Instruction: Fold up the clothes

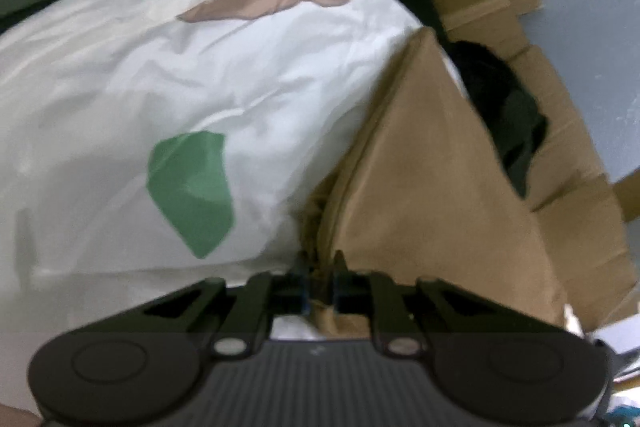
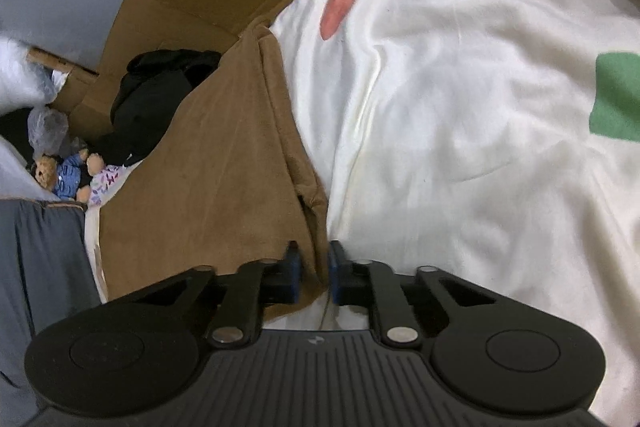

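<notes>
Left wrist view: brown garment clamped at six o'clock by left gripper, likewise right gripper; folding barely begun.

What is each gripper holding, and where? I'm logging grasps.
Both hold the brown garment: left gripper and right gripper each pinch a bunched edge.

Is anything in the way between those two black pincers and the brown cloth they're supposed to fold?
Nothing visible is. The left gripper and the right gripper are each already shut on an edge of the brown cloth, which lies on the white bedsheet. The cardboard box and black garment sit beyond it, to the side.
</notes>
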Demonstrator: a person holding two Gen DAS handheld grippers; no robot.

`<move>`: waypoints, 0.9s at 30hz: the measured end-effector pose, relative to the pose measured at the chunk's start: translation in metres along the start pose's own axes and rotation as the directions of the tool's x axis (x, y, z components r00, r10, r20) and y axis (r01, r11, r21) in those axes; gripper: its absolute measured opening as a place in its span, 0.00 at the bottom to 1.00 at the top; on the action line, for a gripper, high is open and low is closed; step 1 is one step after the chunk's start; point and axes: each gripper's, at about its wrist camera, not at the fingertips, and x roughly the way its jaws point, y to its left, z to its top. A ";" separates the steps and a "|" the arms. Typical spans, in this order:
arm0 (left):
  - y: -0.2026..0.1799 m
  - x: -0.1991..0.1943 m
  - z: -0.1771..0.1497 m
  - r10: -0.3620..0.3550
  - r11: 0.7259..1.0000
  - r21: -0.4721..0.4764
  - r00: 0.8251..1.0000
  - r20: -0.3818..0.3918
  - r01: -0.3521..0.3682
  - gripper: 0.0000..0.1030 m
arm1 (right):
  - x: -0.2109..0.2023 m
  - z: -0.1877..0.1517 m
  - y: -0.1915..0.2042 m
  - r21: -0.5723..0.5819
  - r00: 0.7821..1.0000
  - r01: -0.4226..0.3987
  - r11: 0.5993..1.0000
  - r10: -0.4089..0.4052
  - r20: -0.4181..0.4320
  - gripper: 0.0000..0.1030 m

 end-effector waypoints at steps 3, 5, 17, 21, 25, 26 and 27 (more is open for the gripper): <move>-0.006 -0.010 0.002 -0.003 1.000 0.005 1.000 0.009 0.003 0.09 | -0.005 0.003 0.004 -0.012 1.000 -0.001 1.000 0.001 -0.002 0.07; -0.011 -0.019 0.004 -0.003 1.000 0.018 1.000 0.006 0.003 0.08 | -0.010 0.008 0.007 -0.021 1.000 0.002 1.000 -0.002 -0.004 0.06; -0.025 -0.054 -0.016 -0.027 1.000 0.012 0.999 -0.037 0.027 0.08 | -0.040 0.031 0.011 -0.080 0.999 0.035 0.996 -0.034 0.006 0.05; -0.025 -0.061 -0.033 -0.027 1.000 -0.005 0.998 -0.063 0.026 0.08 | -0.050 0.034 0.009 -0.096 0.998 0.059 0.994 -0.061 -0.011 0.05; -0.021 -0.066 -0.049 -0.026 0.999 -0.021 0.996 -0.081 0.024 0.08 | -0.059 0.031 0.003 -0.098 0.995 0.088 0.991 -0.092 -0.032 0.05; -0.021 -0.067 -0.050 -0.026 0.999 -0.021 0.996 -0.085 0.024 0.08 | -0.060 0.030 0.003 -0.108 0.994 0.095 0.990 -0.099 -0.035 0.05; -0.021 -0.069 -0.052 -0.026 1.000 -0.021 0.996 -0.088 0.024 0.08 | -0.062 0.029 0.003 -0.117 0.994 0.101 0.988 -0.106 -0.039 0.05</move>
